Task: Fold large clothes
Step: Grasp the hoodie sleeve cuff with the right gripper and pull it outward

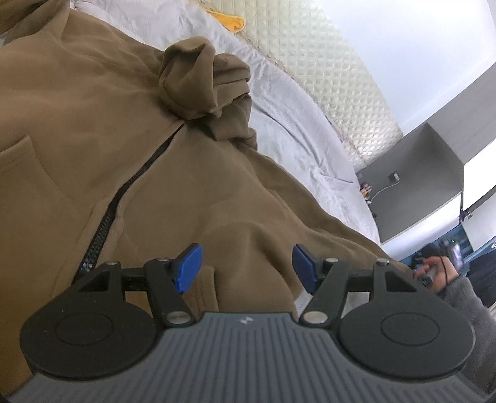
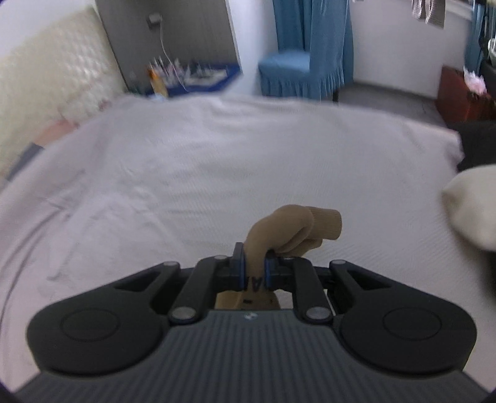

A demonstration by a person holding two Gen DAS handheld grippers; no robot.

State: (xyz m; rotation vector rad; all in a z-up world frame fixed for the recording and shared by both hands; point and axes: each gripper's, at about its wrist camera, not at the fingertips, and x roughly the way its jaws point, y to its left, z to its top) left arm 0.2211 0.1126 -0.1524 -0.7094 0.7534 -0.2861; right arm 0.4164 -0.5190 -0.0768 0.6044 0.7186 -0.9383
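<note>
A large tan zip-up hoodie lies spread on the white bed sheet, its black zipper running down the middle and its hood bunched at the top. My left gripper hovers open just over the hoodie's lower right part, its blue pads apart with nothing pinched. In the right wrist view my right gripper is shut on the ribbed tan cuff of a sleeve, lifted above the sheet.
A quilted cream headboard runs along the bed. A yellow cloth lies near it. A grey nightstand stands beyond the bed. A blue-covered chair, a pale cloth at the right edge and a person's hand are also in view.
</note>
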